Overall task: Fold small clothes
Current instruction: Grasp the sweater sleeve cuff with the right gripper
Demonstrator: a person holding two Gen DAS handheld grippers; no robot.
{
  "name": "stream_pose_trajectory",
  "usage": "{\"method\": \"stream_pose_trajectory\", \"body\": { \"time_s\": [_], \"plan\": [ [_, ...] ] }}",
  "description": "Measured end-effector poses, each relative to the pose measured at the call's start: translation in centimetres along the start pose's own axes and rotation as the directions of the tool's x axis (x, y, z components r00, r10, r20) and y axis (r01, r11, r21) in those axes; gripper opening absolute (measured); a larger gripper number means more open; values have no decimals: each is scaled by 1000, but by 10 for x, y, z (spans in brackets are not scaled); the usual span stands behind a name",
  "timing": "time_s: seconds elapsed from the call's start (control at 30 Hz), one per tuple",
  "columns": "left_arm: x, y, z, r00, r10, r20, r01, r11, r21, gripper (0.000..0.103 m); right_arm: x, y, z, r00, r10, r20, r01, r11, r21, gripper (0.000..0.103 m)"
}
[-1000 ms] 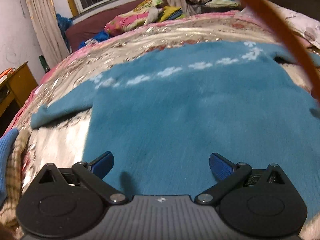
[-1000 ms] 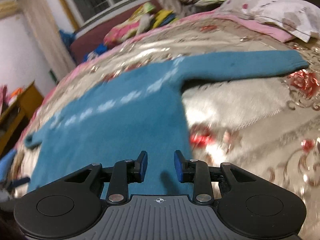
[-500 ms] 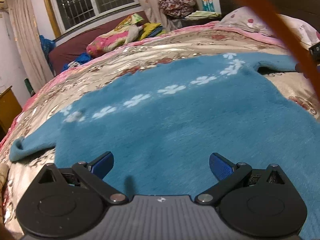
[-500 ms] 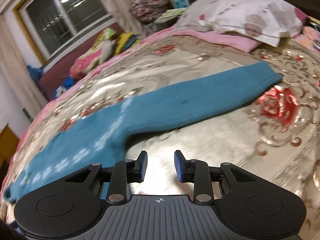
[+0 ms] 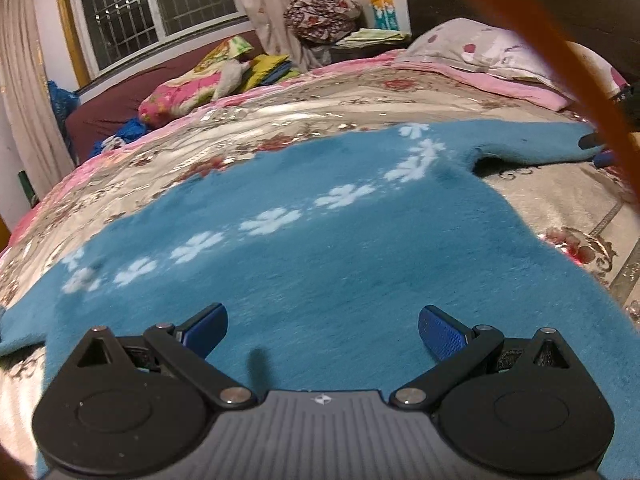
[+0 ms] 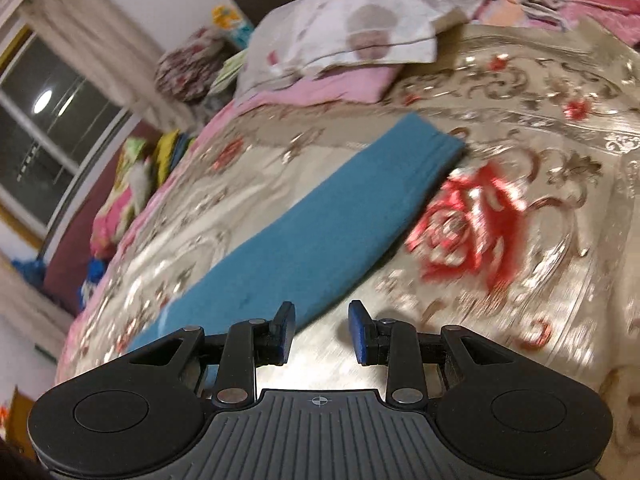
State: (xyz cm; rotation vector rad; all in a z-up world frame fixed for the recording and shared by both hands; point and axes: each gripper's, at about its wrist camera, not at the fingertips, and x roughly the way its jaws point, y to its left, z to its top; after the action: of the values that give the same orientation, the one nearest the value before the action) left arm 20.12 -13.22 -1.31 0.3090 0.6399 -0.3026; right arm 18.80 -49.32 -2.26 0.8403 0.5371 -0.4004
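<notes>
Since a second ago the right gripper (image 6: pixel 321 332) has swung from the blue sweater (image 5: pixel 340 264) body out along its sleeve (image 6: pixel 320 224), jaws narrowly apart and empty. The left gripper (image 5: pixel 322 334) hovers wide open over the sweater, spread flat on the floral bedspread (image 6: pixel 520 128). Closing here, well short of the sleeve's cuff, could pinch bedspread along with knit and drag the sleeve crooked.

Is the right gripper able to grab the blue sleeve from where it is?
Probably yes. The right gripper has its jaws open and empty, and the sweater sleeve lies flat on the bedspread right ahead, with nothing on top of it or between them.
</notes>
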Motion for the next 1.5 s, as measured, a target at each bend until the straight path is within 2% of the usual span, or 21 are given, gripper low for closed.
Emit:
{"method": "stream_pose_trajectory", "body": {
  "time_s": [0.17, 0.37, 0.57, 0.73, 1.0, 1.1, 1.17, 1.23, 1.37, 1.5],
  "plan": [
    [7, -13, 6, 1000, -14, -4, 15, 1000, 19, 103, 17, -22, 14, 1000, -3, 5, 2, 994, 109, 30],
    [11, -18, 10, 1000, -14, -13, 15, 1000, 28, 103, 31, -41, 25, 999, 8, 52, -18, 982, 188, 28],
    [16, -22, 13, 1000, -15, -18, 16, 999, 31, 103, 40, -54, 29, 995, 52, 83, -72, 962, 262, 28],
    [17, -25, 13, 1000, -13, -20, 14, 999, 36, 103, 44, -67, 30, 985, 128, 112, -160, 919, 361, 30],
    [19, -28, 12, 1000, -9, -23, 10, 999, 50, 103, 56, -66, 36, 982, 141, 126, -177, 917, 357, 31],
    [18, -28, 12, 1000, -6, -22, 7, 999, 53, 103, 49, -58, 37, 970, 184, 159, -226, 923, 311, 31],
    [19, -27, 13, 1000, -7, -26, 9, 999, 53, 103, 53, -53, 38, 976, 161, 147, -196, 943, 270, 31],
    [20, -28, 13, 1000, -6, -28, 8, 999, 53, 103, 64, -58, 37, 981, 153, 117, -182, 934, 307, 28],
    [19, -29, 12, 1000, 2, -24, 0, 998, 61, 103, 73, -57, 42, 978, 169, 119, -199, 926, 322, 31],
    [18, -30, 12, 1000, 4, -24, -2, 998, 69, 103, 80, -53, 45, 978, 173, 116, -200, 936, 288, 29]
  ]
}}
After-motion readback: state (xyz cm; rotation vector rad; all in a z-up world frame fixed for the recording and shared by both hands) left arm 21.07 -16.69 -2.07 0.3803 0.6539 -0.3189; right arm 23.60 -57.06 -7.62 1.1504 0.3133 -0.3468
